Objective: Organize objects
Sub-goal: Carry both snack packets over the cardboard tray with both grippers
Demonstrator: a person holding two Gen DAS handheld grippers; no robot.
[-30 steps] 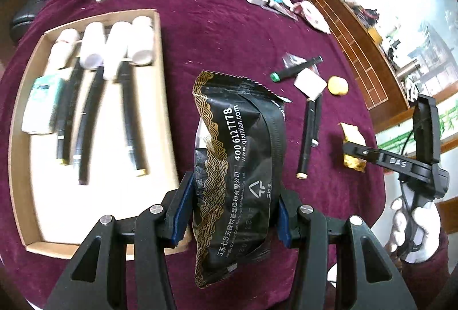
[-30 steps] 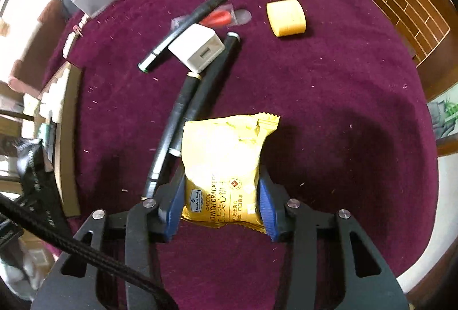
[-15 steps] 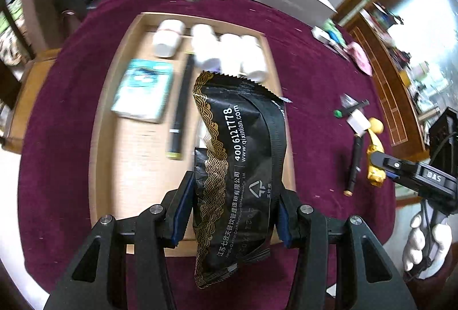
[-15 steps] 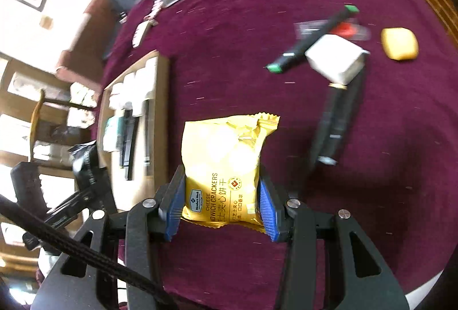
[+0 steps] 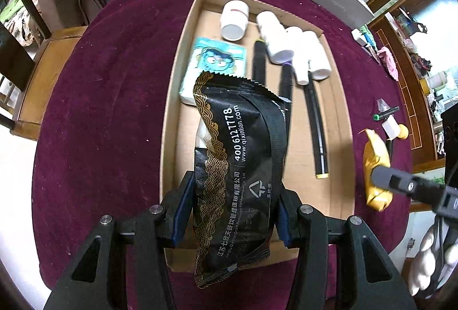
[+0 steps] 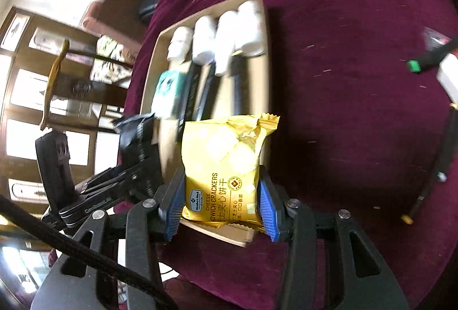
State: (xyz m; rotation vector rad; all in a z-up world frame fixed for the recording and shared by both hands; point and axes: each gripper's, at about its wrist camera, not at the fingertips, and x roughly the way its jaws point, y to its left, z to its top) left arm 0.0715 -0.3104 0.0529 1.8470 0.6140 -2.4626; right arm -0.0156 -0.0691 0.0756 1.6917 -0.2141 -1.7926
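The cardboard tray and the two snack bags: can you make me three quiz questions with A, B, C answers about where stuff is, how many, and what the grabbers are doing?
1. Where are the white bottles?
A. inside the cardboard tray
B. on the bare cloth
C. on the chair

2. How many white bottles lie there?
A. two
B. four
C. seven

3. What is the right gripper doing?
A. hanging open and empty
B. squeezing the yellow cracker bag
C. holding a pen

Answers: 1 A, they lie in a row at the tray's far end. 2 B, four show side by side. 3 B, blue pads press both sides of the bag.
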